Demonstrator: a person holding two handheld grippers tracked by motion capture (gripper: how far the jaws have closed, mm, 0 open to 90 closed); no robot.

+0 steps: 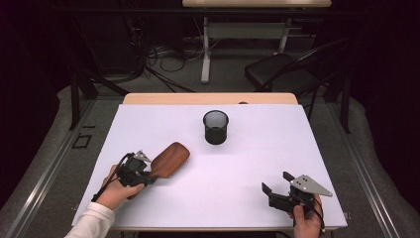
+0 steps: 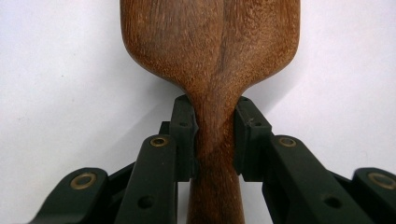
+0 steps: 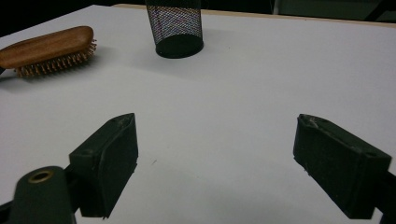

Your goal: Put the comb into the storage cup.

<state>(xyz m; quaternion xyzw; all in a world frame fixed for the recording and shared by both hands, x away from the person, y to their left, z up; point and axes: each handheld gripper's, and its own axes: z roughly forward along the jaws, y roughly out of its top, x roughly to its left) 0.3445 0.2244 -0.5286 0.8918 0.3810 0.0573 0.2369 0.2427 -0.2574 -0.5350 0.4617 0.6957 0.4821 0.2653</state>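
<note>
Hairbrush [image 1: 168,160] lies on the near left part of the white table [image 1: 247,148], its broad head pointing up and to the right toward the middle of the tabletop. It is made of reddish-brown wood with a smooth, rounded oval back that faces up in the high view. In the left gripper view the wood [image 2: 210,46] shows a fine, speckled grain with a darker streak running down its middle, and the wide head narrows sharply into a slim neck and handle. In the right gripper view the brush [image 3: 49,49] is seen from the side: a row of short, pale bristles with small tips sticks out beneath the wooden back, toward the table.

The left gripper [image 1: 143,171] has its jaws closed on the narrow neck of the brush, one black pad pressed against each side of the wood just below where the head widens. The person's left hand [image 1: 116,191] holds that gripper near the table's left front edge.

The right gripper [image 1: 277,191] sits near the right front corner, well apart from the brush. Its jaws stand wide open with nothing but bare tabletop between them.

A black mesh cup [image 1: 216,127] stands upright toward the far middle of the table, beyond the brush head and apart from it.
</note>
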